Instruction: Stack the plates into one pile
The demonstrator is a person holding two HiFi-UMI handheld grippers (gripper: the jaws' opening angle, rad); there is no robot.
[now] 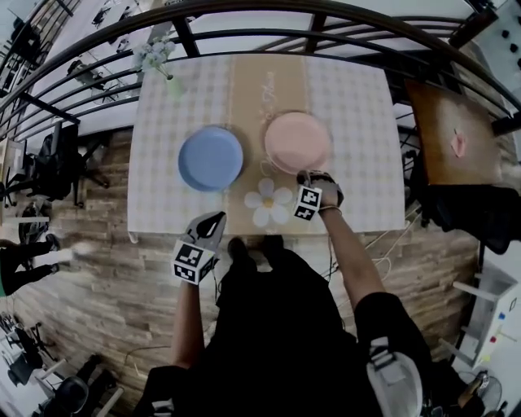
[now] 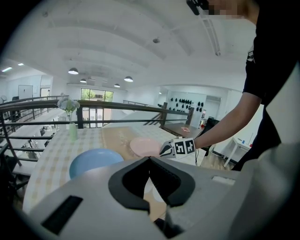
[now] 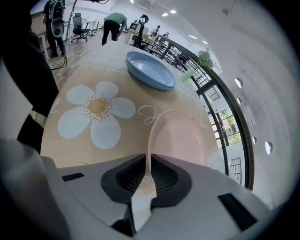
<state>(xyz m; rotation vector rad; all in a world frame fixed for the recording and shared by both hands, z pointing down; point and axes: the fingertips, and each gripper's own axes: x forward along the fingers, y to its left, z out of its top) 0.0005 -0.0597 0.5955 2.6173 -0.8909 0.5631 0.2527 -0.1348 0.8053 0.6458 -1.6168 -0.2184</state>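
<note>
**Pink plate pinched at the rim, blue one off to the side**

The right gripper (image 3: 150,157) has its fingers set narrow and pinched onto the near rim of the pink plate (image 1: 297,140). The rim runs straight in between the pads, one pad on each face. The rest of the plate lies on the table (image 1: 358,147), stretching away from the fingertips.

The blue plate (image 1: 210,158) sits to the left of those fingers, apart from the pink one, with a strip of the tan runner (image 1: 248,89) between them. So the two aren't stacked yet.

Other stuff around:
- A daisy (image 1: 269,204) is printed on the runner just left of the right fingers. It's flat, only a print.
- A vase (image 1: 167,69) of flowers stands past the blue plate at the far left corner, well apart from both plates.
- A railing (image 1: 244,23) curves round beyond the far edge of the table.
- A wooden side table (image 1: 452,134) stands off to the right of the fingers, apart from the main table.

The left gripper (image 2: 150,159) has its fingers closed together on nothing. It hangs off the near edge of the table. The blue plate is ahead of its fingertips and a bit left. The right gripper is ahead and to the right, covering part of the pink plate's near edge from that angle.
</note>
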